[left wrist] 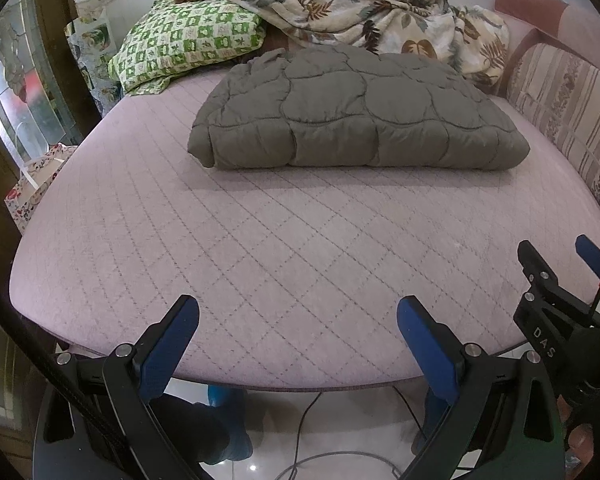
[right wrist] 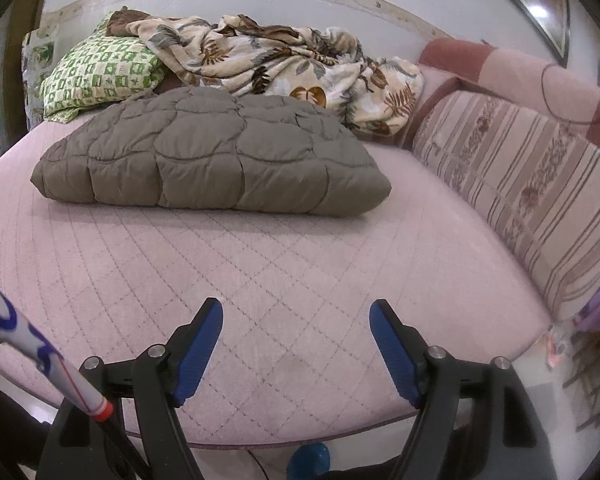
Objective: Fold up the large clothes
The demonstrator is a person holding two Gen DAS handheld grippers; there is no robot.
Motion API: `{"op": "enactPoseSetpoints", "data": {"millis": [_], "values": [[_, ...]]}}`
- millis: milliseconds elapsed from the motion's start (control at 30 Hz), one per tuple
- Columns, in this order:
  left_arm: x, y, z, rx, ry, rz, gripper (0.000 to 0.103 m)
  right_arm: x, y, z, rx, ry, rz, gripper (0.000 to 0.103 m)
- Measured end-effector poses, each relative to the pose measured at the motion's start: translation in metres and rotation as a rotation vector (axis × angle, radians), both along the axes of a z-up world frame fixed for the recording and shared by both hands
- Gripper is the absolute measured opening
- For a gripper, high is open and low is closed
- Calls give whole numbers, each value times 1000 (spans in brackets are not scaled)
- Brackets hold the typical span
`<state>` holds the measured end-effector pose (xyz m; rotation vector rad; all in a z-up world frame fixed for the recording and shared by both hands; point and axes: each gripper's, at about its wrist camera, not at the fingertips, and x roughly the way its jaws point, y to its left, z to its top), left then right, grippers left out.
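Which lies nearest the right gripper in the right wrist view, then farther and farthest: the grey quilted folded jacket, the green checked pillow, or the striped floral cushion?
From the right gripper:
1. Grey quilted folded jacket, ahead, slightly left on the pink bed.
2. Striped floral cushion, along the right edge; close to the jacket in distance, so this ranking is loose.
3. Green checked pillow, far left at the back.

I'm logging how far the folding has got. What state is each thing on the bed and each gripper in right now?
Grey quilted comforter: folded into a thick bundle, lying on the pink quilted mattress.
Leaf-print cream blanket: crumpled, unfolded, behind the comforter.
Green checked pillow: lying tilted at the bed's far corner.
Left gripper: open, empty, apart from the comforter.
Right gripper: open, empty.
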<state>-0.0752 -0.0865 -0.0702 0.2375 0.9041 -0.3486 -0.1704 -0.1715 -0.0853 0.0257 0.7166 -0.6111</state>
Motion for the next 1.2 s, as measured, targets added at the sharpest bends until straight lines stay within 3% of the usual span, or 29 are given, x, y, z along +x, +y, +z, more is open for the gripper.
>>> {"op": "enactPoseSetpoints", "data": {"millis": [600, 1200], "values": [[-5, 13, 7, 31, -70, 27, 99, 4, 3, 11, 24, 48, 5, 82], [11, 26, -2, 8, -20, 54, 99, 13, 16, 21, 38, 43, 57, 83]]}}
